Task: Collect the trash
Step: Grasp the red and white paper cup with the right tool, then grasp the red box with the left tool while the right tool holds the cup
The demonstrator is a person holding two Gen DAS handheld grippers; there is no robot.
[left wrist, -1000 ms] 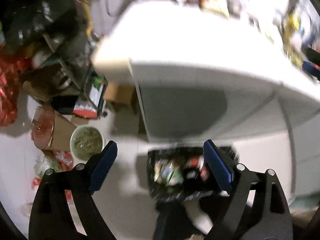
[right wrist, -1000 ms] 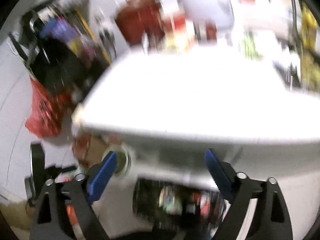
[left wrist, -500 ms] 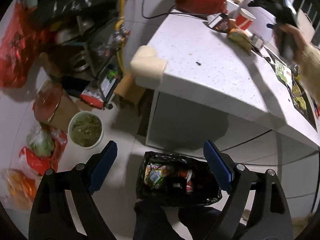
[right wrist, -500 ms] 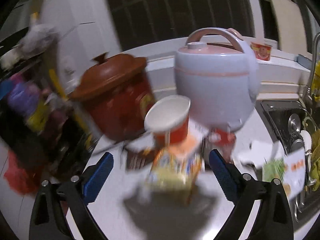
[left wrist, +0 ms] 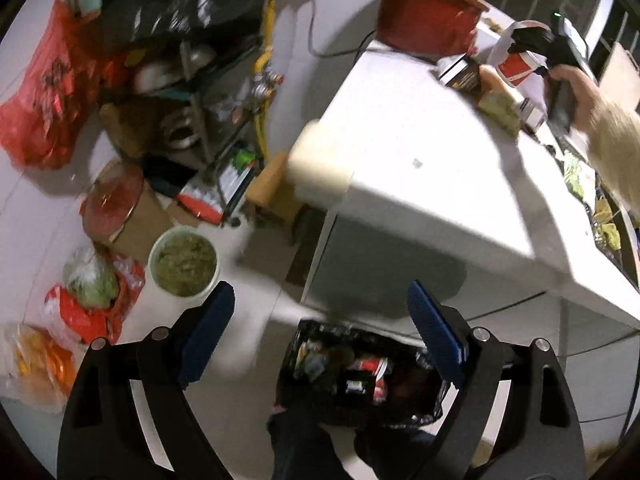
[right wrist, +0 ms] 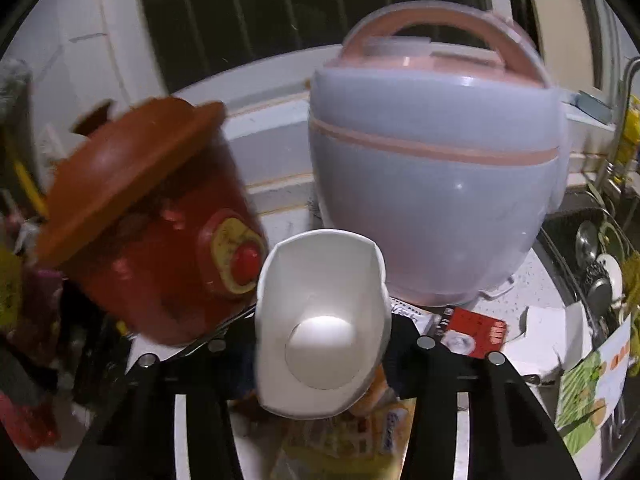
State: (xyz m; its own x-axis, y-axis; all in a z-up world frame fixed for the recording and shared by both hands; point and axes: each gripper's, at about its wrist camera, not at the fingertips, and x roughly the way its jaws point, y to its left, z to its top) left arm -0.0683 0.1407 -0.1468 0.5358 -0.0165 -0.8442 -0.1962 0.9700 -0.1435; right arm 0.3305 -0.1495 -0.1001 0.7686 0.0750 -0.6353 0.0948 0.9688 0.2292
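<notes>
A red-and-white paper cup stands on the counter in front of the rice cooker. My right gripper has its jaws closing on the cup, whose rim is squashed flat on both sides; the pads are hidden behind it. Under the cup lies a yellow snack packet. In the left wrist view the same right gripper, held by a hand, sits at the cup. My left gripper is open and holds nothing, above a black-lined trash bin full of wrappers on the floor.
A red clay pot and a pale rice cooker crowd the cup. A red packet, papers and a sink lie to the right. On the floor are a bowl of green scraps, red bags and a cluttered rack.
My right gripper swung from below the counter up to the cup, and its jaws closed in on it, denting the rim. The left gripper rose a little and rolled, staying open over the bin.
</notes>
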